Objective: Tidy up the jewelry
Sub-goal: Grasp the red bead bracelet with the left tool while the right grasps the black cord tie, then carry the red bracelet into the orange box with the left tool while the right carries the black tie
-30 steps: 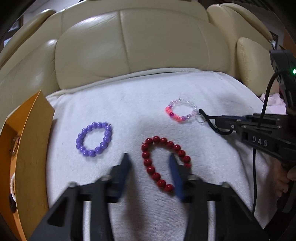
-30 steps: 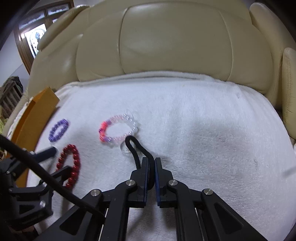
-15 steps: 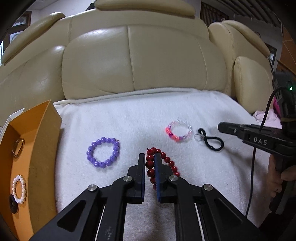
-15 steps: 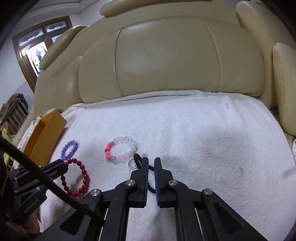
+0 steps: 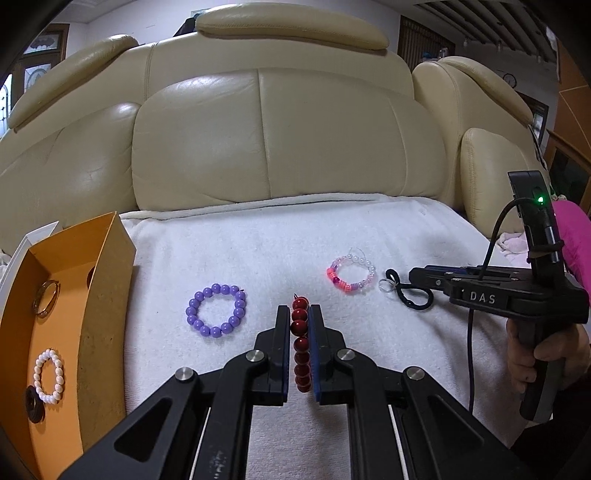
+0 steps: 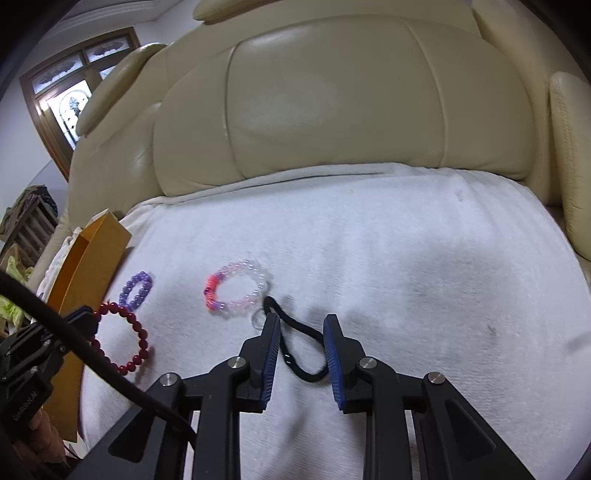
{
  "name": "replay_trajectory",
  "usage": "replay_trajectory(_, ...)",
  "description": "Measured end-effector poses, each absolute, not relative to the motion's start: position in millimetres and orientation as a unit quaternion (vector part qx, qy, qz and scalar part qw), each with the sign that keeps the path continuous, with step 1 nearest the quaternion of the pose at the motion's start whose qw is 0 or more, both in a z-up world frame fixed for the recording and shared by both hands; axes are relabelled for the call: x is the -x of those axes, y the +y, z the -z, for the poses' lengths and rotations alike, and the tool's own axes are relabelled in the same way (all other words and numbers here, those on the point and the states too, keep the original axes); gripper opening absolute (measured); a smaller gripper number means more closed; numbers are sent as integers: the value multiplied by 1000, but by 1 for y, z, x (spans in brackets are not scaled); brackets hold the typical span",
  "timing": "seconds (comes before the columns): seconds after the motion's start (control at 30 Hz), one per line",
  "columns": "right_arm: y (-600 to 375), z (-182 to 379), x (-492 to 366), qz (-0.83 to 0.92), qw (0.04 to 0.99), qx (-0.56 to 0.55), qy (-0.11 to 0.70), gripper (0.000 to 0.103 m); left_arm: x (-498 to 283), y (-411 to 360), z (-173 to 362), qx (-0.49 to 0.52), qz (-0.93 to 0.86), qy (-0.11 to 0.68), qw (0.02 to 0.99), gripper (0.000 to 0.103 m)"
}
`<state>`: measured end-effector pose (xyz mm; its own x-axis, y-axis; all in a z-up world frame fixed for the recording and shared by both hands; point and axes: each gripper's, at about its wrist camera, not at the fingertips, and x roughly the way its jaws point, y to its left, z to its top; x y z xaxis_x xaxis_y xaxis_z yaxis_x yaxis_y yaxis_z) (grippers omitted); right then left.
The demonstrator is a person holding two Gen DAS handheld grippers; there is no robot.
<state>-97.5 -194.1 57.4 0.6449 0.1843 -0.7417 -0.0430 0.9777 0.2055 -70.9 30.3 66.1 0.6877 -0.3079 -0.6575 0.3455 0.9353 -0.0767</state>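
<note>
Left gripper (image 5: 298, 314) clamped on red round-bead bracelet (image 5: 301, 345), lifted off white towel (image 5: 280, 254). Right gripper (image 6: 300, 325) just opening, jaws apart astride black cord loop (image 6: 295, 350) lying on towel. Orange cardboard box (image 5: 107, 280) at towel's left edge; right half of towel bare, open.

I see a cream leather sofa (image 5: 266, 147) filling most of both views, glossy with soft highlights on the back cushions. White towel (image 6: 388, 240) is spread over its seat, reaching the base of the backrest. Left of the sofa: a wood-framed window (image 6: 70, 107) with patterned glass, daylight coming through, and a white wall (image 6: 22, 147) beside it. Below the window, a cluttered wooden rack (image 6: 29, 218). Right of the sofa, dark slatted paneling (image 5: 491, 33) up high.
</note>
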Motion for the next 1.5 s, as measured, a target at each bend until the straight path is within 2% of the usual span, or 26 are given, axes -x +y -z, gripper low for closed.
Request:
replay_trajectory(0.4,-170,-39,85,-61,905,-50,418,26,75,27,-67,-38,175,350,919,10)
replay_trajectory(0.5,-166,-40,85,-69,904,-46,419,9,75,28,-66,-41,171,350,920,10)
replay_trajectory(0.6,-165,-46,89,-68,908,-40,412,8,76,29,-67,-41,166,348,922,10)
replay_trajectory(1.07,-186,-70,107,-78,916,-91,383,7,81,28,-83,-44,140,325,934,10)
replay_trajectory(1.33,-182,-67,108,-80,911,-92,394,8,86,30,-88,-55,116,311,942,10)
replay_trajectory(1.4,-181,-62,105,-80,905,-93,408,15,86,29,-88,-58,113,310,942,10)
replay_trajectory(1.47,-178,-57,102,-77,902,-85,416,37,86,28,-88,-61,111,309,943,10)
replay_trajectory(1.5,-177,-54,100,-74,901,-79,420,60,86,28,-88,-62,109,309,943,10)
